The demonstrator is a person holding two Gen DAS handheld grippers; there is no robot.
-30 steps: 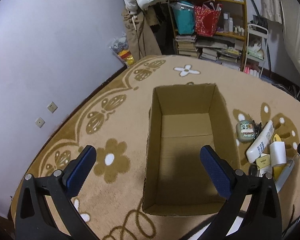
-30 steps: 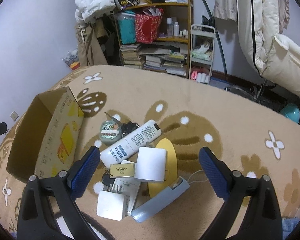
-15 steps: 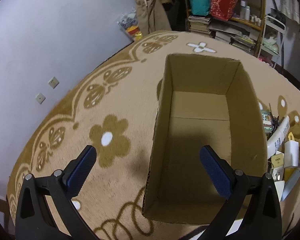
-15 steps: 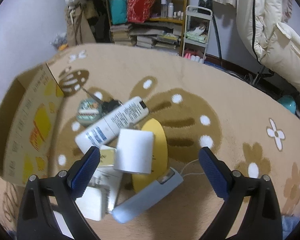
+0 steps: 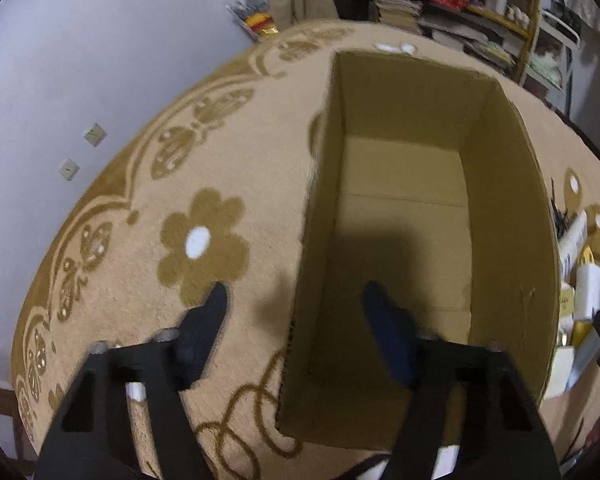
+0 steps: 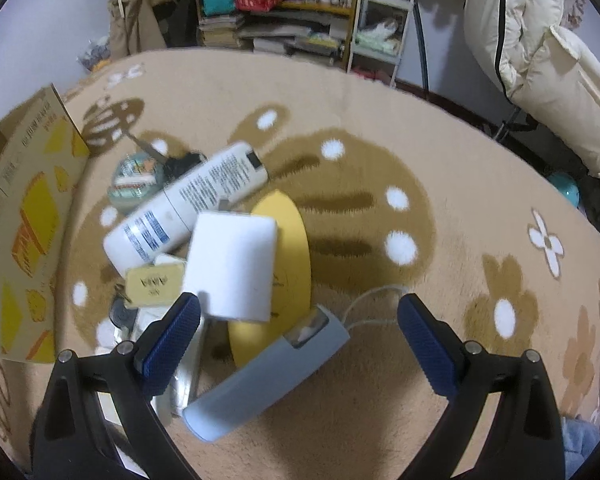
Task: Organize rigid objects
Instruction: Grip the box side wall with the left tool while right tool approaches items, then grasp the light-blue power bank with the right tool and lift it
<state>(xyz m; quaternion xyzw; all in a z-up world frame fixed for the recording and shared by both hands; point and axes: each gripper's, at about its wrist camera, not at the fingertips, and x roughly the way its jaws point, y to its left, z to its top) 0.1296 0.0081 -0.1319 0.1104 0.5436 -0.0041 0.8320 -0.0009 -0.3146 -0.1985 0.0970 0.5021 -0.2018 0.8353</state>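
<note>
Both my hands have dropped toward the pile. Left gripper [image 5: 292,300] is closing astride the cardboard box [image 5: 511,208] wall; right gripper [image 6: 298,318] gapes empty, nearer the grey case [image 6: 268,376] lying diagonally below.

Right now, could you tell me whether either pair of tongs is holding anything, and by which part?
Nothing is held yet. The left tongs are closing astride the cardboard box's wall, not yet gripping it. The right tongs are open above the pile.
</note>
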